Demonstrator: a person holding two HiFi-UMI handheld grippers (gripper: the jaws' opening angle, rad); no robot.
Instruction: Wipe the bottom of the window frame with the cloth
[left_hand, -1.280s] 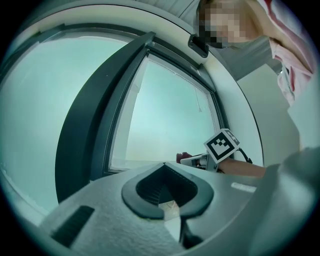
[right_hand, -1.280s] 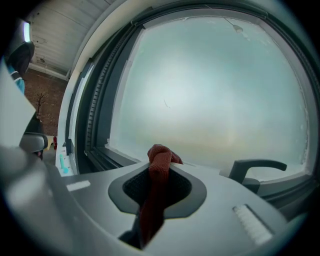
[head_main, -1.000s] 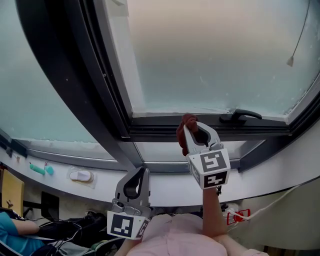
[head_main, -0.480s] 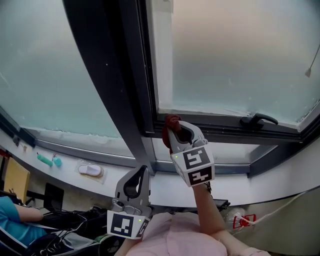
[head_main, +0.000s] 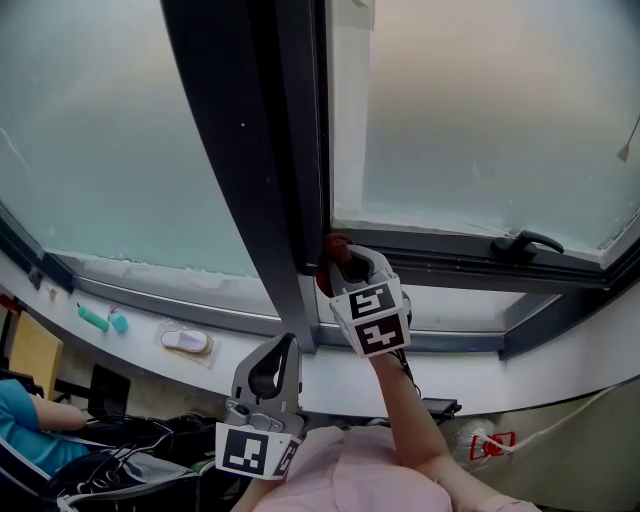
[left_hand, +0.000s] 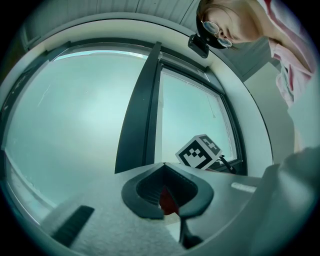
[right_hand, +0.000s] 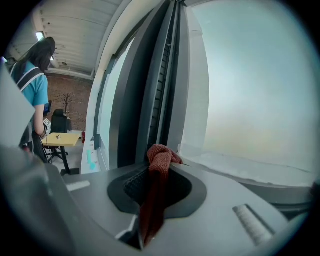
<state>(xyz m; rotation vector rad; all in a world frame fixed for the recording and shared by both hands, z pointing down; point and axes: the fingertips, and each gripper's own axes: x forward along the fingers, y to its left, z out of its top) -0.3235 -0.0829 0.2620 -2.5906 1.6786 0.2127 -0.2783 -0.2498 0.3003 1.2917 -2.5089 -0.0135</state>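
Right gripper (head_main: 342, 262) pinches the red cloth (head_main: 330, 248), bunched tip at the bottom rail of the window frame (head_main: 450, 262), in its left corner beside the dark mullion (head_main: 250, 170). Left gripper (head_main: 283, 348) sits low, well apart from the frame, jaws pressed together and empty.

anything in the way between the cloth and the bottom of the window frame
Nothing visible does. The cloth, clamped in the right gripper, is at the left end of the bottom frame rail, beside the dark upright post. Further right along the rail, the window handle sticks out.
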